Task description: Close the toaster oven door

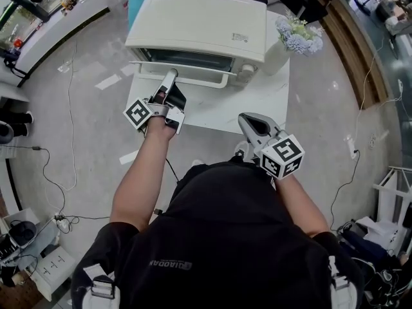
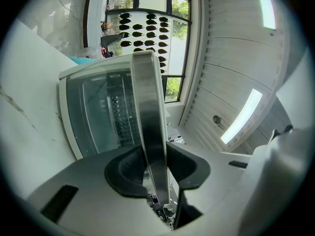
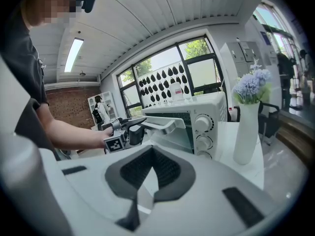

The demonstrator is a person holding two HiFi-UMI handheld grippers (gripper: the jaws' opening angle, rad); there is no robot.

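Head view: a white toaster oven (image 1: 199, 24) sits at 12 o'clock on a white tabletop (image 1: 257, 102), and its glass door (image 1: 193, 62) leans partly open toward the person. The left tool (image 1: 170, 77) reaches in from 7 o'clock to the door handle (image 1: 206, 77), meeting the bar left of its middle. The right tool (image 1: 248, 118) hangs back at 5 o'clock, near the person's body and touching nothing. A vase of flowers (image 1: 277, 53) stands just beside the oven at 2 o'clock. Left gripper view: the smooth metal handle runs from 12 to 6 o'clock between the jaws, which are pinched narrowly onto it, with the glass door at 9 o'clock. Right gripper view: this tool's jaws are pressed together with nothing between them. The oven and the gripped handle lie ahead at 12 o'clock and the vase at 3 o'clock. Judged risks: the off-centre grip on a slick bar could slip as the door swings up. Nothing braces the oven, so a hard push might slide it back, jostle the vase, or slam the door.
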